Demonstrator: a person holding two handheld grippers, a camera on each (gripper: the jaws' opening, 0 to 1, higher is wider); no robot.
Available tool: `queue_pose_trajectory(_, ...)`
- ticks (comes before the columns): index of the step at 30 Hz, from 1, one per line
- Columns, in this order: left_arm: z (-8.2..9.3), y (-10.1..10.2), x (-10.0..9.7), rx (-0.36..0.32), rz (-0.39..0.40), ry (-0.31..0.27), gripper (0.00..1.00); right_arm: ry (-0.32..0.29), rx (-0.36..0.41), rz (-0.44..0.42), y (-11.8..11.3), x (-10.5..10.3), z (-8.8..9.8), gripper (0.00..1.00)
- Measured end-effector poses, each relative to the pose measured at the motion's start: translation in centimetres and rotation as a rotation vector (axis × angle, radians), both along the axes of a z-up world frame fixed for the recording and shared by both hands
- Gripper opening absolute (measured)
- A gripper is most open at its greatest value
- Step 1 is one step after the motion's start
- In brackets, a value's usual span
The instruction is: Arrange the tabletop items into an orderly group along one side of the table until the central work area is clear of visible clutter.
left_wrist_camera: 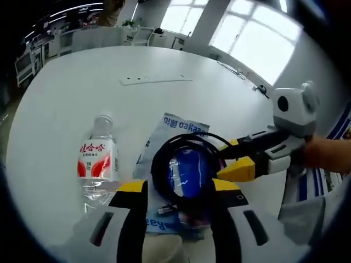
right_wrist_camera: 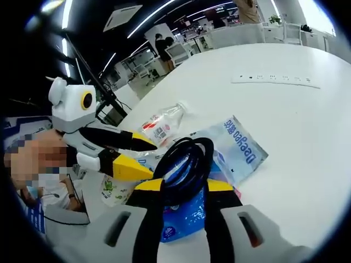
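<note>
A coil of black cable lies over a blue and white plastic packet on the white table. My right gripper reaches in from the right, its fingers closed over the coil's right edge. Seen from that gripper, the cable coil fills the gap between the jaws. My left gripper is open, its yellow-tipped jaws on either side of the coil's near edge. A clear water bottle with a red and white label lies to the left of the packet. The left gripper stands beside the coil.
A white power strip lies further out on the table. A second printed packet sits under the left gripper's fingers. Office desks and chairs stand beyond the far edge. A person's hand holds the right gripper.
</note>
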State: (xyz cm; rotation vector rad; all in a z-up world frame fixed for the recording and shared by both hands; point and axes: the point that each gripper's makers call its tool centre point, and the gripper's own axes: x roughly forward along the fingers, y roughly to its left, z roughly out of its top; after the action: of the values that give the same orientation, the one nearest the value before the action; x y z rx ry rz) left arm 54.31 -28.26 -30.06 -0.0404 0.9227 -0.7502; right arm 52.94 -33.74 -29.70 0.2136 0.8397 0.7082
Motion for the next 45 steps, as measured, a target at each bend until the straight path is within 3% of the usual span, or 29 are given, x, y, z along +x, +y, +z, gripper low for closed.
queue_pose_trajectory(7, -0.9, 0.4, 0.4, 0.026, 0.036, 0.046, 0.37, -0.003, 0.003, -0.009, 0.1, 0.4, -0.1, 0.21)
queue_pose_trajectory(16, -2.1, 0.0, 0.6, 0.071, 0.024, 0.077, 0.32, -0.002, 0.009, -0.018, 0.2, 0.7, -0.4, 0.19)
queue_pose_trajectory(23, -3.3, 0.5, 0.4, 0.126, 0.027, 0.096, 0.18, 0.008, 0.013, -0.024, 0.1, 0.9, -0.7, 0.15)
queue_pose_trajectory(33, -3.2, 0.6, 0.7, 0.178, -0.005, 0.079, 0.14, 0.029, 0.03, -0.03, 0.2, 0.9, -0.8, 0.13)
queue_pose_trajectory(45, -2.9, 0.9, 1.1, 0.175, 0.031, 0.083, 0.05, 0.049, 0.062, -0.049, 0.2, 0.9, -0.6, 0.09)
